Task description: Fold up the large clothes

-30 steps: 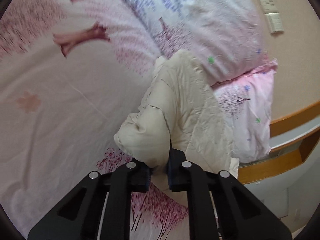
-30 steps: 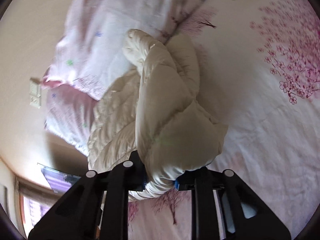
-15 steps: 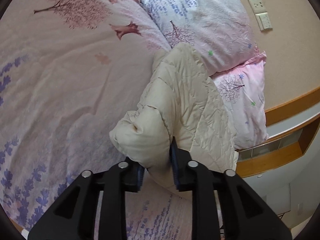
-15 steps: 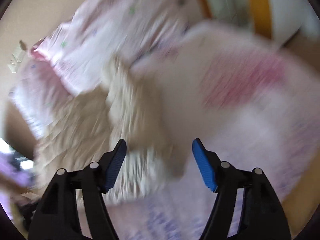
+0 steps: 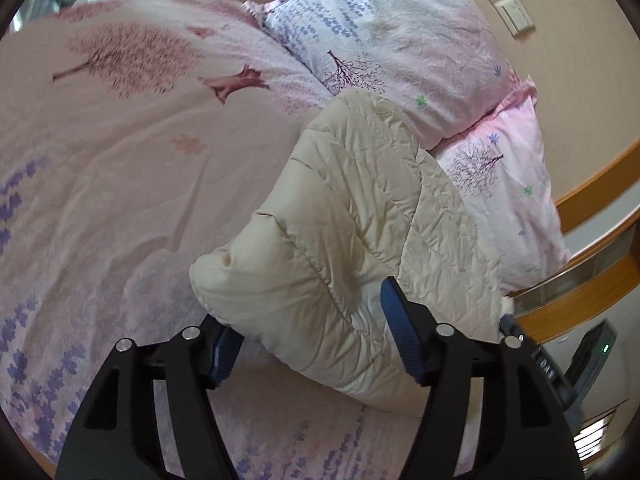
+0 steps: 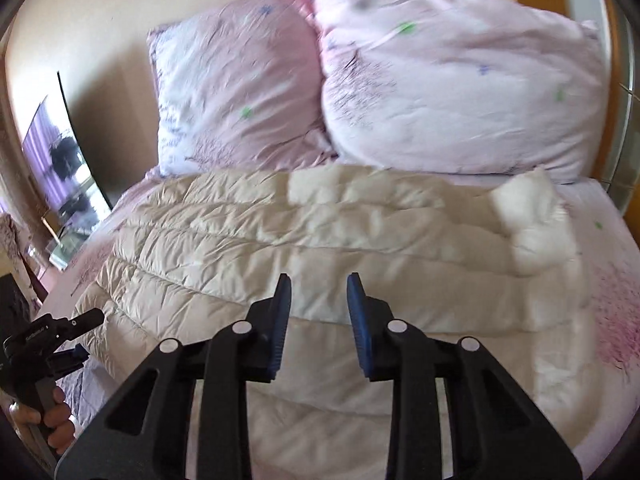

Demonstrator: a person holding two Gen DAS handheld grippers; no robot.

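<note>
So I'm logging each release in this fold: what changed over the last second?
Both grippers let go of the cream jacket. The left gripper opened around the folded end; the right gripper opened and pulled back, and the jacket now lies flat across the bed. The pillows stayed put.

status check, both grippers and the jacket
Left gripper open, straddling cream puffer jacket. Right gripper open, empty. Jacket flat on bed, against pillows.
</note>
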